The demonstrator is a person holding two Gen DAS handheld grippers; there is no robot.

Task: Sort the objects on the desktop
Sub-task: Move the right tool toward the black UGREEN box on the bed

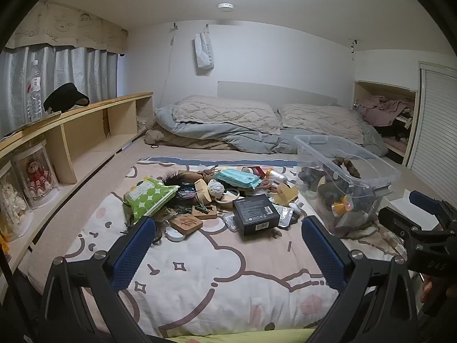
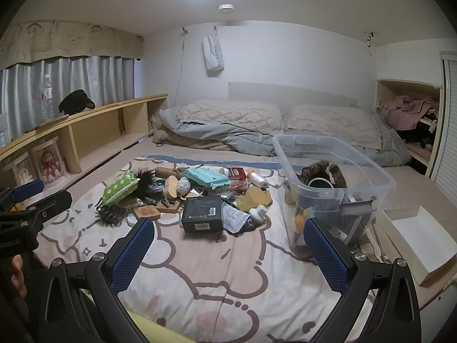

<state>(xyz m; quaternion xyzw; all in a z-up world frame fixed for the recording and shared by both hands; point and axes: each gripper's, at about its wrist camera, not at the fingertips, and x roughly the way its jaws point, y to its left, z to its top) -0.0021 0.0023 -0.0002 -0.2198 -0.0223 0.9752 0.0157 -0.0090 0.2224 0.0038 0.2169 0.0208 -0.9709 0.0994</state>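
A pile of small objects lies on a cartoon-print blanket [image 1: 200,271]: a black box [image 1: 255,213], a green dotted packet [image 1: 148,194], a teal packet [image 1: 237,178], wooden coasters [image 1: 187,223]. A clear plastic bin [image 1: 342,177] holding several items stands to the right. My left gripper [image 1: 228,245] is open and empty, short of the pile. My right gripper [image 2: 228,245] is open and empty, near the black box [image 2: 202,213] and the bin [image 2: 334,177]. Each gripper shows at the edge of the other's view.
A wooden shelf [image 1: 85,131] with a water bottle [image 1: 34,91] and boxed dolls runs along the left. Pillows and a folded quilt [image 1: 228,125] lie behind the pile. A white open box [image 2: 420,237] sits right of the bin.
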